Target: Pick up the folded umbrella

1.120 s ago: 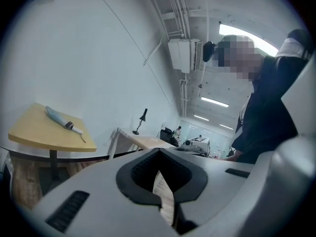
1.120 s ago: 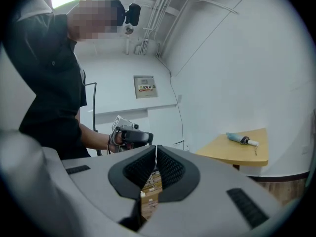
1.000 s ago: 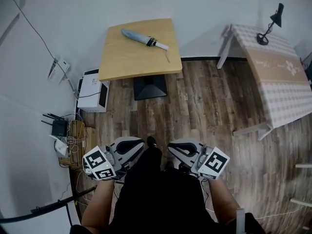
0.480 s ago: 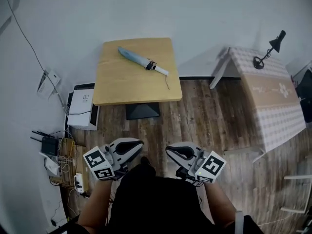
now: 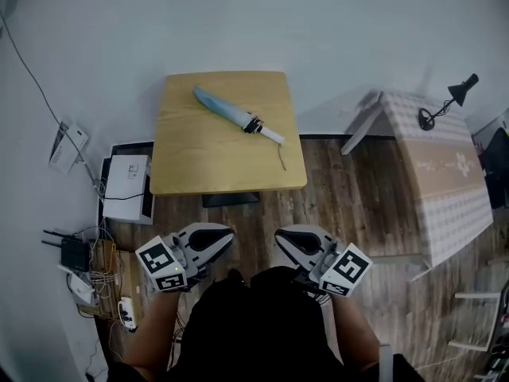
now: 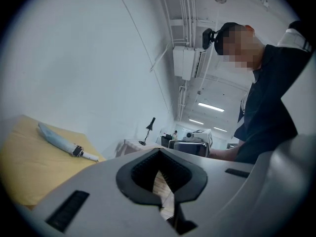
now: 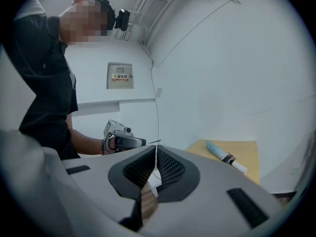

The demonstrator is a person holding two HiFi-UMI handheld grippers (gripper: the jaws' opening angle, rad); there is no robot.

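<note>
A: Item one, the folded umbrella (image 5: pixel 237 116). Location?

B: Lying flat on the square wooden table (image 5: pixel 207 165), in its far half, at twelve o'clock from the person in the head view. The pale blue canopy end points toward ten o'clock and the white handle end toward four o'clock, with a dark band between them. A thin strap (image 5: pixel 280 157) trails from near the handle toward five o'clock across the tabletop.

A: Contact with either tool?

B: None. Both are well apart from it, on the near side of the table, over the plank floor (image 5: pixel 350 181).

A: Item two, the left gripper (image 5: pixel 216 235)?

B: At seven o'clock of the table, marker cube on its near end. Jaws closed tip to tip, nothing between the pads. Its own view has the umbrella off at nine o'clock.

A: Item three, the right gripper (image 5: pixel 288 239)?

B: At five o'clock of the table, level with the left one, the person's dark clothing between them. Jaws closed and empty. Its own view has the umbrella at three o'clock.

A: Surroundings?

B: A white wall (image 5: pixel 238 22) stands behind the table at twelve o'clock. A white box (image 5: pixel 127 197) sits on the floor just beside the table, at nine o'clock of it. A black router (image 5: pixel 74 253) with a tangle of cables lies at eight o'clock. A table with a checked cloth (image 5: pixel 445 189) is at three o'clock, a black desk lamp (image 5: pixel 449 102) on its far end.
</note>
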